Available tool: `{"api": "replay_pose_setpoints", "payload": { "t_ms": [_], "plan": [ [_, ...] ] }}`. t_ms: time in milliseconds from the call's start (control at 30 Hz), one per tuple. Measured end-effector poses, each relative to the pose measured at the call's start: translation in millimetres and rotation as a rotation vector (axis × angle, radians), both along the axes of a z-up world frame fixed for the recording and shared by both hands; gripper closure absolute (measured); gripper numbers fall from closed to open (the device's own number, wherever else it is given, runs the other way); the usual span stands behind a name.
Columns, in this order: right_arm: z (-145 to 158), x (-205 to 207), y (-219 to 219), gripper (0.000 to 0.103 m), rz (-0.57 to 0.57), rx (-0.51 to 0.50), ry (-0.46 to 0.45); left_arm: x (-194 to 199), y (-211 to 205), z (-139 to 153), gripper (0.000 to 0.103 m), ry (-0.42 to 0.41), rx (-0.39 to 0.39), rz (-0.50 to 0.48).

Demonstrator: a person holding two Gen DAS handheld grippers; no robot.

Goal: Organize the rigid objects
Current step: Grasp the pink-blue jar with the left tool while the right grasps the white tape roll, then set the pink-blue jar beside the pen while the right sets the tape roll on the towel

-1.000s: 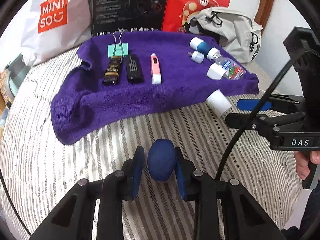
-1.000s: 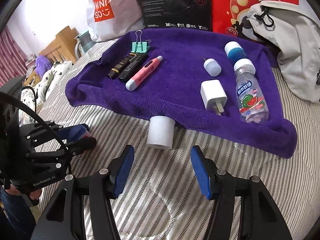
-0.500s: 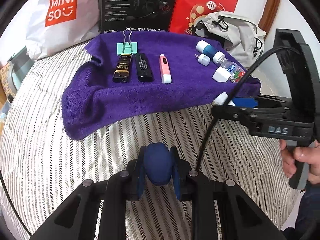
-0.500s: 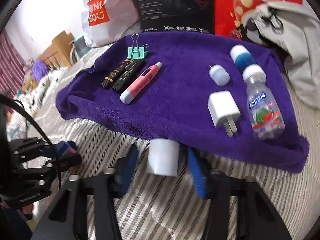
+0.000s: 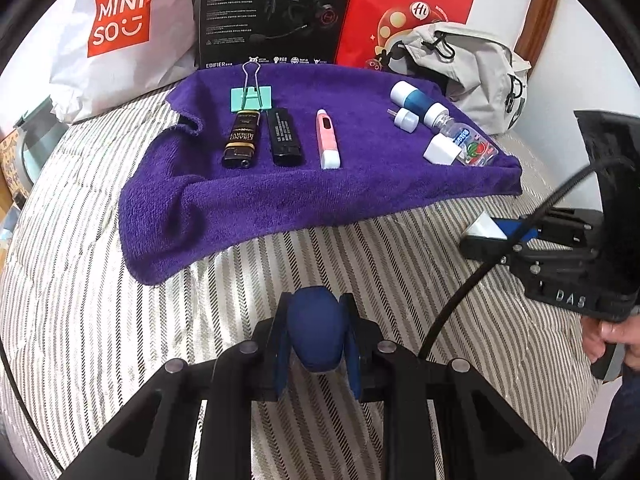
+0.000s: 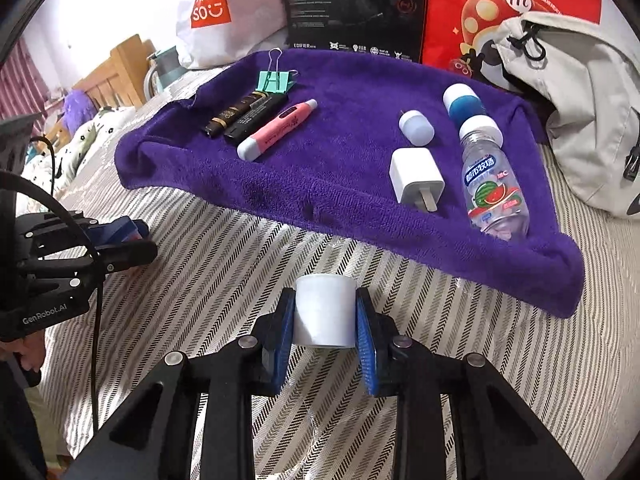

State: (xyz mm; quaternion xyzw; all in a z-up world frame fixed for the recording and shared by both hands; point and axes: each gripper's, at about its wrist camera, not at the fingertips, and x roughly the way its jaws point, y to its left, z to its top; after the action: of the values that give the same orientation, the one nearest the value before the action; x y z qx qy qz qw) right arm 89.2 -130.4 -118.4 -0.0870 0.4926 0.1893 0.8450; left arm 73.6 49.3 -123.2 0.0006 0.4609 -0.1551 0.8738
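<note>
The left claw [image 5: 316, 340] is clamped on a dark blue egg-shaped object [image 5: 316, 330], holding it above the striped bedspread [image 5: 100, 320] in front of the near edge of the purple towel [image 5: 280, 196]. The right claw [image 6: 325, 320] grips a white cylinder [image 6: 325, 310] between its blue pads, upright and open end up, over the bedspread just short of the towel's front hem. On the towel, seen from the left wrist, a mint binder clip [image 5: 251, 96] lies at the back, touching the top of a black-and-gold lighter [image 5: 241, 140]; a black lighter [image 5: 285, 138] lies just beside that one, and a pink-and-white pen-shaped device [image 5: 327, 140] lies parallel a little further right. Toward the towel's right side are a blue-and-white capped cylinder [image 5: 412, 98], a small white cap-like piece [image 5: 405, 119], a white plug adapter [image 5: 440, 151], and a small clear bottle with a watermelon label [image 5: 464, 142] lying on its side, next to the adapter. Behind the towel stand a white MINISO bag [image 5: 120, 28], a black headset box [image 5: 276, 12], a red bag [image 5: 404, 4] and a pale grey backpack [image 5: 472, 68].
</note>
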Motion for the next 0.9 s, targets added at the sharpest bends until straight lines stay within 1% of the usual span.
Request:
{"api": "replay_pose_setpoints", "payload": {
  "t_ms": [67, 100, 200, 367, 600, 800, 900],
  "plan": [
    [0.7, 0.2, 0.3, 0.074, 0.005, -0.001, 0.006, -0.2, -0.8, 0.1, 0.081, -0.001, 0.006, -0.004],
    [1.4, 0.5, -0.9, 0.074, 0.007, 0.01, 0.013, -0.3, 0.7, 0.4, 0.081, 0.004, -0.003, -0.001],
    [6.2, -1.4, -4.3, 0.074, 0.016, 0.05, 0.021, -1.6, 10.5, 0.2, 0.081, 0.026, -0.058, 0.015],
    [15.5, -5.3, -4.9, 0.074, 0.039, 0.072, 0.012, -5.5, 15.6, 4.8, 0.081, 0.028, -0.053, 0.024],
    [31.5, -2.1, -11.4, 0.074, 0.048, 0.12, -0.003, -1.4, 13.1, 23.6, 0.081, 0.014, -0.042, 0.025],
    [54.6, 17.1, -21.6, 0.074, 0.049, 0.143, -0.039, 16.9, 10.9, 44.9, 0.081, -0.014, -0.038, 0.033],
    [64.9, 38.5, -25.6, 0.074, 0.044, 0.142, -0.056, 28.5, 11.1, 51.4, 0.081, -0.023, -0.04, 0.037]
  ]
}}
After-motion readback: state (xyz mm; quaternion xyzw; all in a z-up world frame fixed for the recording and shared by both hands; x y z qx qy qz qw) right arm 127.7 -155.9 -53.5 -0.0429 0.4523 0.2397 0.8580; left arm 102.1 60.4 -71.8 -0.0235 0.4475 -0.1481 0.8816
